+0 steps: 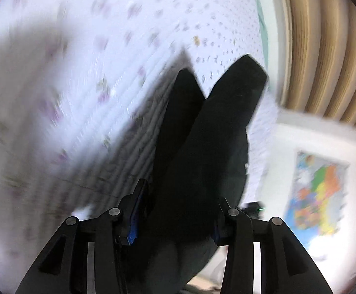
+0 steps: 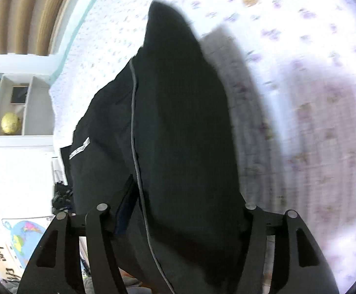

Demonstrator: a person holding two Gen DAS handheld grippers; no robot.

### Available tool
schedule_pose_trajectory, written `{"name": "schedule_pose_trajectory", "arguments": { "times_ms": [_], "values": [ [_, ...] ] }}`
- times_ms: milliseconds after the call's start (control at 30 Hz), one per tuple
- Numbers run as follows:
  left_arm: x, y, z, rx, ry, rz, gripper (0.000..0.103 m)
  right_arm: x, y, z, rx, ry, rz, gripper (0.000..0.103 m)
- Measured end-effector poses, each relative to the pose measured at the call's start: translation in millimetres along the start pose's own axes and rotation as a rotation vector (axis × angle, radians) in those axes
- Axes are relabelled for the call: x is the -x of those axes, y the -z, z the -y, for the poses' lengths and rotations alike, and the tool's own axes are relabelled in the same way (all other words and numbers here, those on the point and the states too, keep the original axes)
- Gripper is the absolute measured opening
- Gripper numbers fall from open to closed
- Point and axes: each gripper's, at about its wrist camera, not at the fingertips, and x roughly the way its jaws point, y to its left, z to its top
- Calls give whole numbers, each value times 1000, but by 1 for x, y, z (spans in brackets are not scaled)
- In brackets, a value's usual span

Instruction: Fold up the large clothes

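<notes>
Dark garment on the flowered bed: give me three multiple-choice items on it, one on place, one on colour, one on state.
1. Where does the dark garment lie?
A. in a basket
B. over the flowered bedspread
C. on a chair

2. What colour is the thin line of piping that runs along it?
A. red
B. yellow
C. light grey

3. How does the cloth sit in the left tool?
A. bunched between its two fingers
B. far from it, flat on the bed
C. hanging from a hook

Answers:
1. B: white, purple-flowered bedding surrounds the garment in both views.
2. C: a pale grey line crosses the black cloth in the right wrist view.
3. A: dark cloth fills the gap between the blue-padded fingers.
</notes>
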Motion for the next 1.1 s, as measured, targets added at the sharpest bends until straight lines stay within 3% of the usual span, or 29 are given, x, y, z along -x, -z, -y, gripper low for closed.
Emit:
{"name": "schedule_pose_trajectory", "arguments": {
  "times_ms": [67, 167, 200, 300, 400, 500, 600, 633, 733, 800, 967, 1100],
  "values": [
    [19, 1, 22, -78, -117, 43, 45, 18, 0, -8, 44, 103, 28, 68],
    [36, 14, 72, -252, -338, 116, 44, 48, 11, -28, 160, 324, 89, 68],
    [37, 22, 93, -315, -375, 131, 44, 54, 17, -41, 204, 354, 108, 68],
    [25, 48, 152, -471, -349, 136, 44, 48, 33, -93, 318, 313, 132, 68],
    [-10, 70, 202, -622, -381, 108, 45, 26, 46, -111, 398, 316, 111, 68],
    [-76, 89, 225, -729, -439, 8, 45, -2, 56, -106, 485, 414, 82, 68],
    [-138, 97, 210, -817, -641, -42, 44, -36, 60, -99, 513, 528, 57, 68],
    [-148, 94, 201, -807, -662, -53, 45, -42, 62, -100, 523, 551, 60, 68],
    [-152, 69, 174, -659, -593, -69, 45, -59, 61, -94, 520, 583, 40, 68],
    [-155, 61, 169, -613, -558, -77, 45, -67, 56, -90, 492, 581, 35, 68],
    [-160, 65, 166, -677, -586, -64, 45, -73, 49, -95, 467, 608, 23, 68],
    [-134, 73, 188, -727, -561, -14, 45, -49, 39, -115, 441, 589, 47, 68]
  ]
}}
